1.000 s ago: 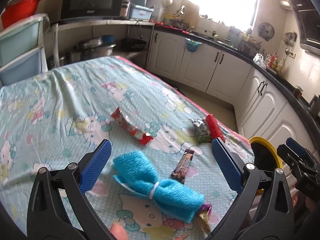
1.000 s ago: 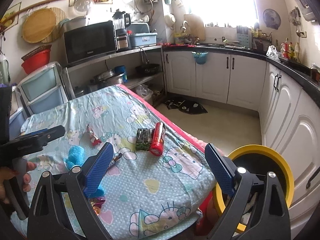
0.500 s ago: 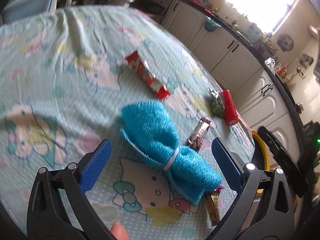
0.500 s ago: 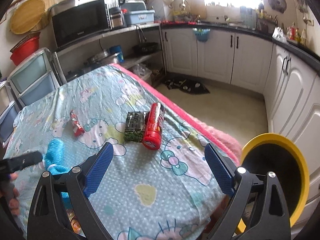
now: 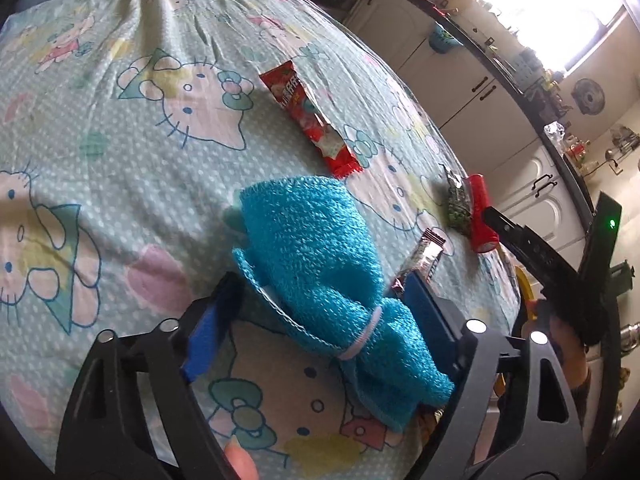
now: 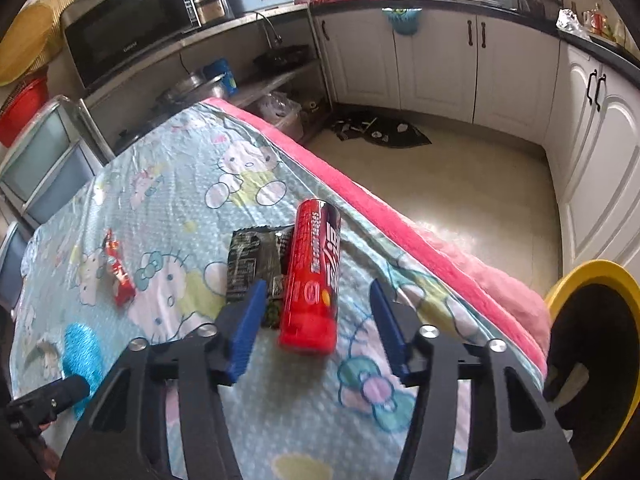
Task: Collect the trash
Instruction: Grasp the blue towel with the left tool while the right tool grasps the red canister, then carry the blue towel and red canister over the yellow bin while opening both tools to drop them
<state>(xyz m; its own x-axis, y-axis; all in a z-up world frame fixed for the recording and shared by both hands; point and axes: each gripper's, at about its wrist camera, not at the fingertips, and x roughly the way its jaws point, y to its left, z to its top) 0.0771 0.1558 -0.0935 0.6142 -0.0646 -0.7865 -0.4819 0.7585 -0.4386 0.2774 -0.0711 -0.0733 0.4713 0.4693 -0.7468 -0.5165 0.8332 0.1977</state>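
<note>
Right tool (image 6: 316, 328), jaws closing, straddles the red can (image 6: 314, 276) lying on the table (image 6: 192, 184), long axis toward 12 o'clock; left tool (image 5: 316, 312), also closing, straddles the blue towel (image 5: 316, 264).

Blue cloth (image 5: 320, 264), red can (image 6: 314, 276)

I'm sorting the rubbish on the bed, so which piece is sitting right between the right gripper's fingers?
The red can, lying on its side. The dark wrapper lies beside it and the red wrapper farther left.
</note>
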